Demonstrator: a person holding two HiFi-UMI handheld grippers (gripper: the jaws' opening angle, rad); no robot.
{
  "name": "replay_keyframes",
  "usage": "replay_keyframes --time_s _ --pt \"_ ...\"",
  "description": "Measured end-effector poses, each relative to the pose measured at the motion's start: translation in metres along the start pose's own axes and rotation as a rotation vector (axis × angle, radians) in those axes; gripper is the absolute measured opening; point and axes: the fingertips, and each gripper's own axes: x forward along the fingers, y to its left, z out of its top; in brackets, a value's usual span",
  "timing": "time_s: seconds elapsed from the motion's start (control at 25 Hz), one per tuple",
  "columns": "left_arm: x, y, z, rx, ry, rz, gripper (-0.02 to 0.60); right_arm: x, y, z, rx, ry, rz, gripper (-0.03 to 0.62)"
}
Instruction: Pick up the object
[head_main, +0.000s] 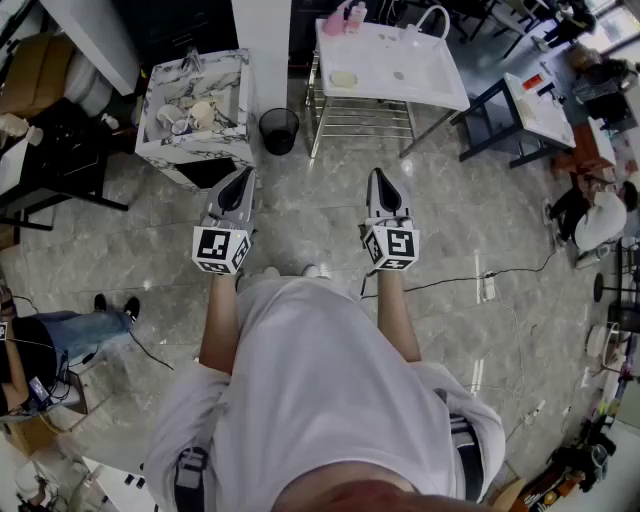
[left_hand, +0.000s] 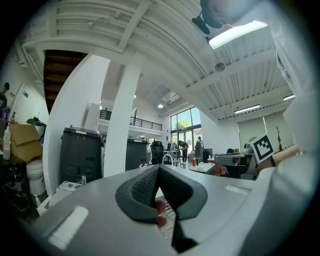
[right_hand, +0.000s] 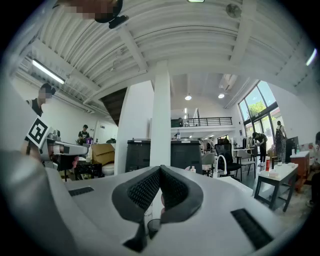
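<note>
1. The left gripper (head_main: 244, 177) is at 11 o'clock from the person's body and the right gripper (head_main: 379, 176) at 1 o'clock. Both are level at waist height and aimed toward 12 o'clock. I read this as a carrying pose for walking up, not a reach.

2. Each pair of tongs is pressed together tip to tip, with nothing between the ribbed dark pads. Each gripper's own view shows this. Closed and empty probably keeps them tidy on the approach; they would have to be spread before any grasp.

3. The object to pick up cannot be singled out (the task names none).
   - At 12 to 1 o'clock, well beyond the tips, is a white basin-topped metal stand (head_main: 440, 85). In its basin lies a pale yellow flat block (head_main: 343, 78), and a pink bottle (head_main: 340, 20) is at its far corner.
   - At 11 o'clock is a marble-patterned square cabinet (head_main: 200, 150) holding small pale items too small to name.

4. A black mesh wastebasket (head_main: 279, 130) sits on the grey marbled tile floor (head_main: 470, 200) between the two, near 12 o'clock.

5. The pickup has not begun, as neither gripper is near either surface.
</note>
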Motion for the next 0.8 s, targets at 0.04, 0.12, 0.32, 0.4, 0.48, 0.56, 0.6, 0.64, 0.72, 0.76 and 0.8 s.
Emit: replay_keyframes --time_s 0.04,0.12,0.32,0.4,0.48,0.56,0.6,0.64,0.72,0.76,0.8 --pt "0.0 -0.002 0.001 0.009 0.003 0.001 -0.002 -0.001 -0.001 0.001 0.001 -0.002 0.001 0.0" --pt "0.001 -0.005 0.001 0.02 0.008 0.0 -0.002 -0.003 -0.003 0.004 0.002 -0.006 0.002 0.0" --pt "0.0 -0.011 -0.005 0.023 0.016 -0.005 -0.002 -0.007 -0.002 0.005 -0.006 -0.015 0.013 0.0" --pt "0.0 -0.01 -0.006 0.028 0.023 -0.004 -0.002 -0.008 0.001 0.006 0.002 -0.025 0.018 0.002" --pt "-0.001 -0.01 -0.006 0.033 0.027 -0.003 -0.002 -0.008 0.002 0.008 0.006 -0.029 0.017 0.002" --pt "-0.001 -0.01 -0.005 0.037 0.031 -0.001 -0.002 -0.009 0.002 0.009 -0.004 -0.025 0.013 0.002" --pt "-0.001 -0.01 -0.005 0.038 0.032 0.001 -0.002 -0.009 0.002 0.009 -0.012 -0.023 0.01 0.002" --pt "-0.001 -0.009 -0.005 0.037 0.033 0.002 -0.002 -0.01 0.002 0.009 -0.018 -0.02 0.006 0.002" --pt "-0.001 -0.008 -0.006 0.033 0.035 0.002 -0.002 -0.013 0.002 0.009 -0.02 -0.015 0.0 0.003" --pt "-0.001 -0.008 -0.006 0.032 0.037 0.002 -0.002 -0.015 0.003 0.009 -0.018 -0.011 0.001 0.005" --pt "-0.001 -0.008 -0.006 0.033 0.039 0.001 -0.002 -0.016 0.003 0.009 -0.016 -0.007 0.004 0.019"
